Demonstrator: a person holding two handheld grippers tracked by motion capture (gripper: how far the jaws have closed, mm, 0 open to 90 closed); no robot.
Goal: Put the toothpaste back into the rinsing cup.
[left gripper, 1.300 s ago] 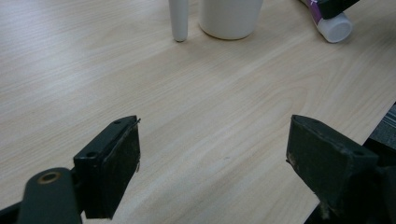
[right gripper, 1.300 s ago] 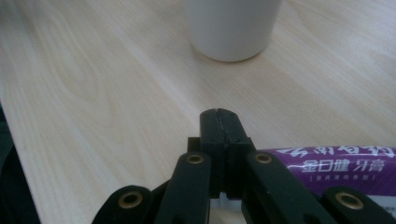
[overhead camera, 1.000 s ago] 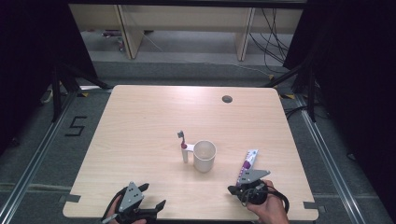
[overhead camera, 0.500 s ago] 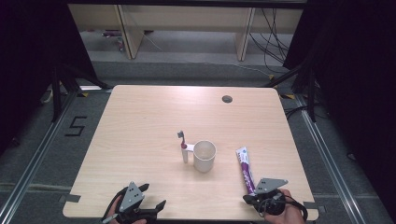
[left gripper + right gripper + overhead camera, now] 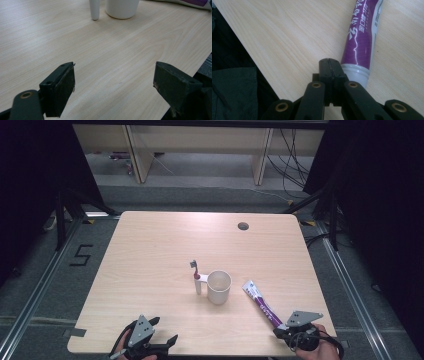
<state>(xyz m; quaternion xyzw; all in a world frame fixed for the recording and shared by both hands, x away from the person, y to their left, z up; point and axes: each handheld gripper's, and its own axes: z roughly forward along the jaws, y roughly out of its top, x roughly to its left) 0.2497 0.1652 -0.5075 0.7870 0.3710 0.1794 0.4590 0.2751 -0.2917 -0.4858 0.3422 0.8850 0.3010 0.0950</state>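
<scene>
Right gripper (image 5: 329, 61) jaws pressed together on nothing – it has drawn back to the table's (image 5: 150, 250) near edge, leaving the purple toothpaste tube (image 5: 261, 303) flat beside the white cup (image 5: 219, 287) (cap end nearest); left gripper (image 5: 113, 82) unmoved, jaws wide, empty

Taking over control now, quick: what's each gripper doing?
Left gripper: open, holding nothing.
Right gripper: shut, empty, beside the toothpaste tube.
</scene>
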